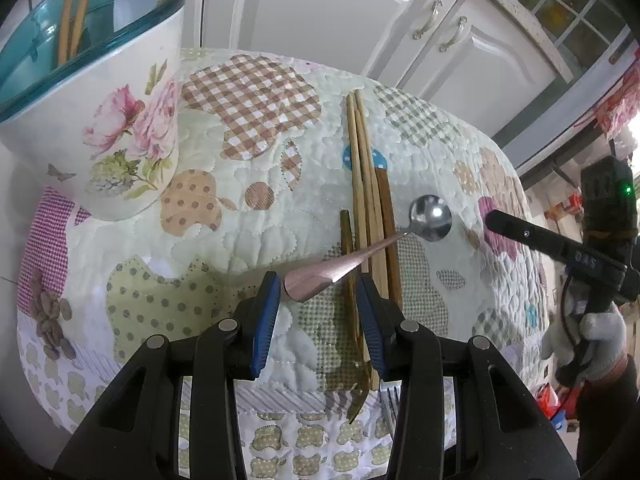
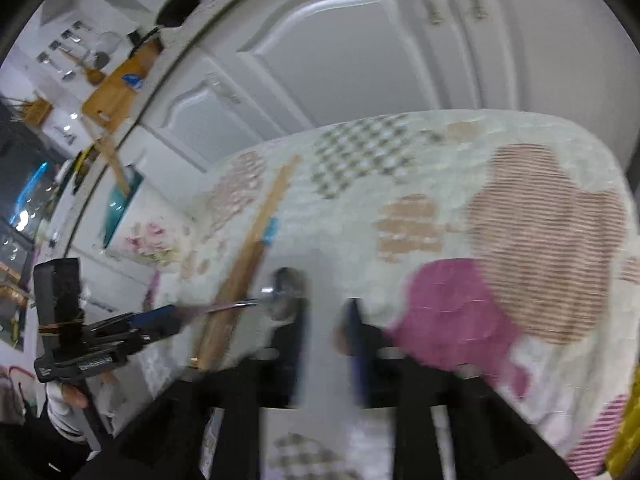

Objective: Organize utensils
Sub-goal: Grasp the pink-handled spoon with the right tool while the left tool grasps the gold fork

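A spoon (image 1: pixel 428 216) with a steel bowl and pink handle lies across several wooden chopsticks (image 1: pixel 364 176) on the quilted cloth (image 1: pixel 248 208). My left gripper (image 1: pixel 318 312) is open, its blue pads on either side of the handle's end. A floral utensil holder (image 1: pixel 120 128) with a teal rim stands at the left and holds wooden utensils. My right gripper (image 2: pixel 326 332) is open and empty, just right of the spoon's bowl (image 2: pixel 286 292); this view is blurred. The left gripper (image 2: pixel 156 320) shows there at the spoon's handle.
White cabinet doors (image 1: pixel 320 12) stand behind the table. The right gripper's body and a gloved hand (image 1: pixel 600 240) are at the right edge. A fork (image 1: pixel 390 404) lies at the cloth's near edge under my left gripper.
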Demonstrator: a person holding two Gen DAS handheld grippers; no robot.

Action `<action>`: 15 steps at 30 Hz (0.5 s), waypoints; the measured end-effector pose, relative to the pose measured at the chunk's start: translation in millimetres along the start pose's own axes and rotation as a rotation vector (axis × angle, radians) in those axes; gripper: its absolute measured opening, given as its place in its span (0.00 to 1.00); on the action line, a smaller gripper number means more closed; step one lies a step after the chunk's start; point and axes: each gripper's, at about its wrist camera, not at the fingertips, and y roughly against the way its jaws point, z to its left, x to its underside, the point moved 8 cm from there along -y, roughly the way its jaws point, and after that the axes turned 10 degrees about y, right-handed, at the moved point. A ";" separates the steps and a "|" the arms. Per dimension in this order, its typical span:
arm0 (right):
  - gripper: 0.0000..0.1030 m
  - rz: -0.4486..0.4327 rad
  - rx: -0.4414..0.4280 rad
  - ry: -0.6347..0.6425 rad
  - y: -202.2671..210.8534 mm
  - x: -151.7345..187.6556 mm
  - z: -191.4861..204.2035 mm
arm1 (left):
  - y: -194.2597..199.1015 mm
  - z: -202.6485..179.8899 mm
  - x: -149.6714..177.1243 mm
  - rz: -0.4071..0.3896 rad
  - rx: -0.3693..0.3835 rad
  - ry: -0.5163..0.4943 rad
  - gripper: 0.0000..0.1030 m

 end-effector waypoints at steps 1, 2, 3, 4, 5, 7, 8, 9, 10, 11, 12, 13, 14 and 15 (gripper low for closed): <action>0.36 0.001 0.001 0.022 -6.3 -1.1 8.3 | 0.5 -0.3 0.1 0.000 0.000 -0.002 0.37; 0.36 0.011 0.007 0.044 -15.0 -1.9 15.6 | 1.4 -0.4 0.3 -0.001 -0.002 -0.004 0.37; 0.36 0.027 0.013 0.054 -23.2 -3.0 19.2 | 2.5 -0.1 0.5 -0.003 -0.004 -0.006 0.37; 0.33 0.039 0.015 0.051 -31.6 -3.9 20.5 | 3.4 0.4 0.7 -0.004 -0.006 -0.007 0.37; 0.30 0.048 0.014 0.039 -41.1 -5.3 21.1 | 4.3 1.3 0.6 -0.005 -0.007 -0.006 0.37; 0.14 0.038 0.017 0.033 -50.4 -8.7 21.9 | 6.3 3.3 0.2 -0.008 -0.010 -0.002 0.37; 0.08 0.040 0.024 0.039 -51.4 -9.4 22.7 | 7.0 4.3 0.0 -0.010 -0.011 0.000 0.37; 0.06 0.043 0.030 0.041 -51.0 -9.5 23.1 | 7.5 5.3 -0.2 -0.010 -0.012 0.001 0.37; 0.05 0.034 0.025 0.033 -46.8 -9.3 22.5 | 7.7 5.9 -0.4 -0.011 -0.013 0.001 0.37; 0.04 0.026 0.026 0.031 -43.9 -8.8 22.0 | 7.4 6.5 -0.7 -0.011 -0.012 0.001 0.37; 0.04 0.016 0.036 0.030 -36.4 -7.7 18.0 | 6.9 6.3 -0.9 -0.010 -0.011 0.001 0.37; 0.04 0.006 0.044 0.021 -27.3 -5.8 11.5 | 6.3 5.9 -0.8 -0.009 -0.009 0.001 0.37; 0.04 0.001 0.047 0.011 -19.3 -3.8 4.3 | 5.2 5.1 -0.9 -0.007 -0.007 0.000 0.37; 0.04 0.002 0.052 -0.007 -9.3 1.3 -6.7 | 3.9 3.7 -1.1 -0.005 -0.004 -0.003 0.37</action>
